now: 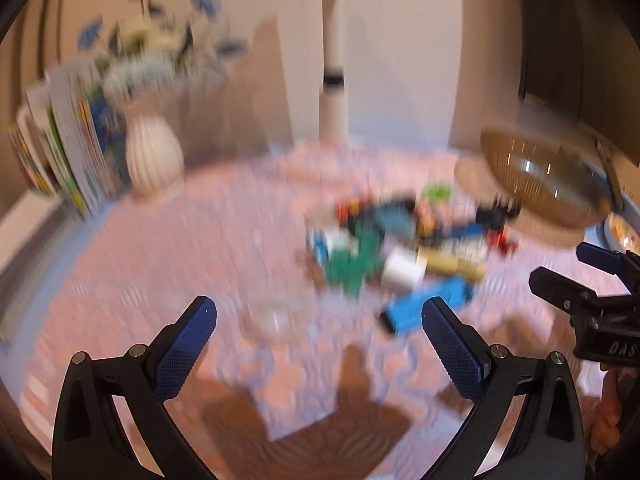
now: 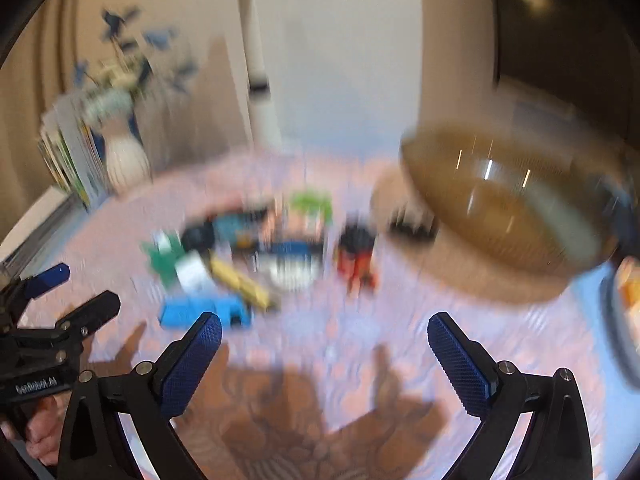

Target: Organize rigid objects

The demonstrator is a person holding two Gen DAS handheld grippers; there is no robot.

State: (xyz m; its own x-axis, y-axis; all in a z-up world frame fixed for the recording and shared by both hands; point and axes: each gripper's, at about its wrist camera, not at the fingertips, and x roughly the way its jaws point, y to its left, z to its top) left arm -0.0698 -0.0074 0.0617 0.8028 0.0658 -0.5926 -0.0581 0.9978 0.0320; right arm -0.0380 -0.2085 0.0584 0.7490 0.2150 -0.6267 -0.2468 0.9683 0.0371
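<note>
A heap of small coloured toy pieces (image 1: 400, 240) lies on the pink patterned tablecloth (image 1: 160, 264); both views are blurred. It includes a light blue block (image 1: 428, 306), a white cube (image 1: 402, 274), a yellow bar (image 1: 454, 264) and green pieces (image 1: 352, 264). My left gripper (image 1: 320, 316) hovers open above the cloth, short of the heap, nothing between its fingers. My right gripper (image 2: 325, 332) is also open and empty, with the blue block (image 2: 204, 312) by its left finger. The heap (image 2: 256, 252) lies ahead of it. A brown glass bowl (image 2: 508, 204) sits on a round mat at the right.
A white ribbed vase (image 1: 154, 156) with blue and white flowers stands at the back left beside upright books (image 1: 68, 152). A white post (image 1: 334, 60) rises behind the table. A small clear glass (image 1: 276, 316) stands on the cloth near my left gripper. A plate's rim (image 2: 618, 320) shows at the right.
</note>
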